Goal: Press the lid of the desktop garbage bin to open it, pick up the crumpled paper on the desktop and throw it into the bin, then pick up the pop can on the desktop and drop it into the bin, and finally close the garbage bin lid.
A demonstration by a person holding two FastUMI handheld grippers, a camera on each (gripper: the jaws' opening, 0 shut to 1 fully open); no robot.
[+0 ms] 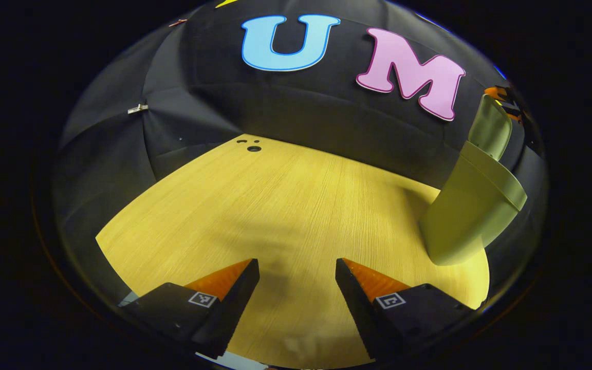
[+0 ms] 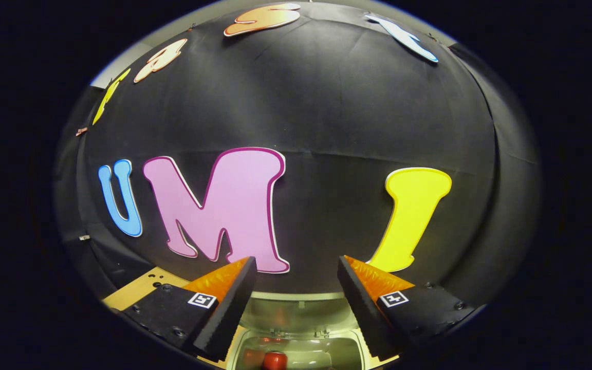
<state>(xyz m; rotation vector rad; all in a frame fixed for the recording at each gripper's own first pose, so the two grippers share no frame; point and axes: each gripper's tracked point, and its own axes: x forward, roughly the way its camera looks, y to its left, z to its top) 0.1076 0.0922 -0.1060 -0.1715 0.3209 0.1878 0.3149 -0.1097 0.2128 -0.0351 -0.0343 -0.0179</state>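
The olive-green bin (image 1: pixel 473 210) stands on the wooden table at the right of the left gripper view, its lid (image 1: pixel 491 126) tipped up and open. My left gripper (image 1: pixel 296 280) hovers low over bare tabletop, open, with nothing between its fingers and well left of the bin. In the right gripper view, my right gripper (image 2: pixel 296 285) is open and empty directly above the bin's mouth (image 2: pixel 301 349). The raised lid (image 2: pixel 296 308) stands behind the opening. A red pop can (image 2: pixel 275 361) lies inside the bin. I cannot make out the crumpled paper inside.
The light wood table (image 1: pixel 275 205) runs back to the black cloth wall. A few small holes (image 1: pixel 253 148) mark its far edge. A corner of the table (image 2: pixel 136 290) shows left of the right gripper's fingers.
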